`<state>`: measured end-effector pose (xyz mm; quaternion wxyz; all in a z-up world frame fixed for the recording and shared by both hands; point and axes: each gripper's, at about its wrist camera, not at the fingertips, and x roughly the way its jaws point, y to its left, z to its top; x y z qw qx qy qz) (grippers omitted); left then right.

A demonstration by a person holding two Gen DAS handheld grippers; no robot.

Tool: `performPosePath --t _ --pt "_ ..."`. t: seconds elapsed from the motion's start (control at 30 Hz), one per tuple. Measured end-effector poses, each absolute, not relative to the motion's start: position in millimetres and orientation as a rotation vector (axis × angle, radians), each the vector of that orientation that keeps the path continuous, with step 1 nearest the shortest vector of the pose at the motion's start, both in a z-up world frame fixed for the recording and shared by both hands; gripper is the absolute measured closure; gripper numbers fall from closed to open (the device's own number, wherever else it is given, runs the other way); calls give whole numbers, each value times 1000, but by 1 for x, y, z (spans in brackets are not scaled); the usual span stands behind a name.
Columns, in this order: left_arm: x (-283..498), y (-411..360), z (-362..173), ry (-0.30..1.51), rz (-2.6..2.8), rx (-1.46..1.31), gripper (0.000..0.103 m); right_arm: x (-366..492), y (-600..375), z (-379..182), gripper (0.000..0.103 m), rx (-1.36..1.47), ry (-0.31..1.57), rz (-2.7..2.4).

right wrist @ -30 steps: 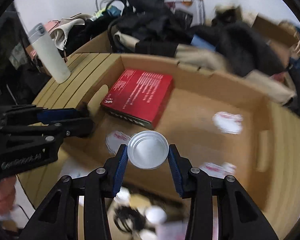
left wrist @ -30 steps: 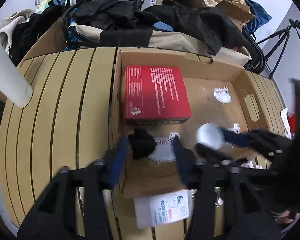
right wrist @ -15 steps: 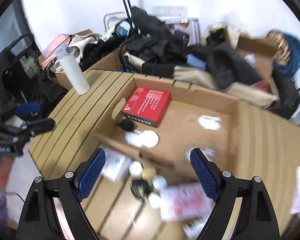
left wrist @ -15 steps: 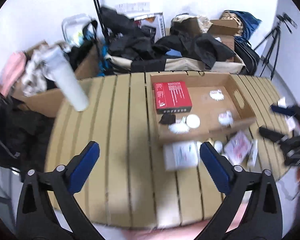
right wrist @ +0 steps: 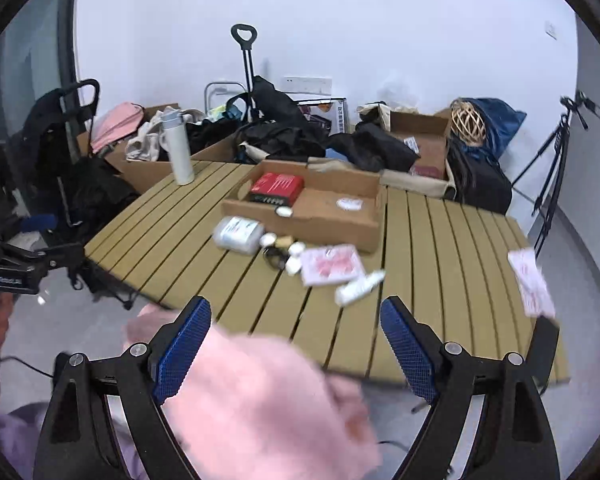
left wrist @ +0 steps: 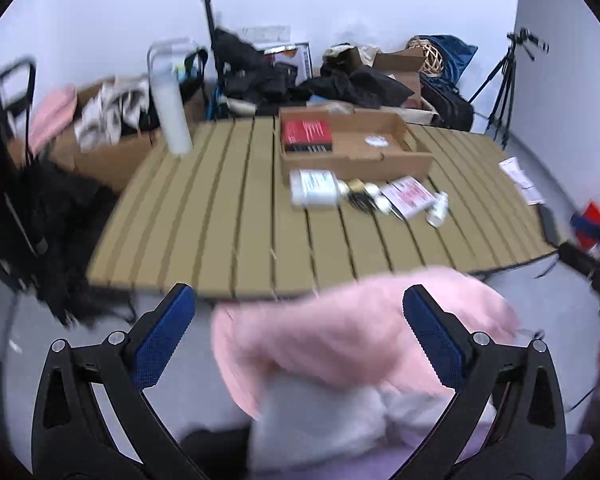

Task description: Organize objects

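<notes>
An open cardboard box (left wrist: pixel 404 158) (right wrist: pixel 332 222) sits on the slatted wooden table (left wrist: pixel 220 220) (right wrist: pixel 440 272) and holds a red box (left wrist: pixel 306 134) (right wrist: pixel 276 186) and small white items. In front of it lie a white wipes pack (left wrist: pixel 314 188) (right wrist: pixel 238 234), small bottles (right wrist: pixel 294 258), a pink-white packet (left wrist: pixel 408 196) (right wrist: pixel 330 266) and a white tube (right wrist: pixel 360 286). My left gripper (left wrist: pixel 298 332) is open and empty, well back from the table. My right gripper (right wrist: pixel 296 344) is open and empty, also pulled back.
A white thermos (left wrist: pixel 170 108) (right wrist: pixel 180 152) stands at the table's far left. The person's pink sleeve (left wrist: pixel 340 332) (right wrist: pixel 260 408) fills the foreground. Bags, clothes and boxes pile behind the table. A tripod (right wrist: pixel 556 152) stands at right. Another packet (right wrist: pixel 530 282) lies at the table's right edge.
Both grippers have pulled far back from the table and opened. The right gripper let go of the white lid, and the black item the left held lies in the box.
</notes>
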<state>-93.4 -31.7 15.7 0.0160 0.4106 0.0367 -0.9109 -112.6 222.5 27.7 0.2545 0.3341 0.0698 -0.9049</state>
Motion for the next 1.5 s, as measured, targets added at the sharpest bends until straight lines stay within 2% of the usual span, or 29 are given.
performPosePath --t 0.07,0.13,0.27,0.5,0.83,1.03,1.1,1.2,1.3,1.37,1.5 --pt "-76 -32 5 208 -2821 1300 0 -88 228 16 14 905 94 -2431" --pt "-71 -28 -2 216 -2811 1323 0 -73 227 7 14 900 24 -2395" --pt "-67 -19 2 154 -2821 1291 0 -63 213 2 14 883 140 -2432" --pt "-63 -18 -3 139 -2837 1267 0 -61 212 -5 14 887 146 -2441" --pt "-98 -20 -33 170 -2836 1306 0 -88 217 -36 14 972 114 -2437" --pt "-144 -24 -47 133 -2820 1296 0 -134 208 -55 31 1033 71 -2373" --pt "-170 -29 -53 117 -2812 1294 1 -154 197 -61 40 1052 79 -2352" --pt "-205 -40 -62 155 -2852 1323 2 -185 178 -66 40 1059 83 -2317" --pt "-245 -51 -73 213 -2881 1378 13 -225 151 -74 40 1084 58 -2259" --pt "-271 -57 -82 243 -2878 1407 26 -254 132 -82 40 1110 41 -2218" --pt "-322 -68 -107 312 -2830 1484 33 -314 90 -103 41 1169 -16 -2139"
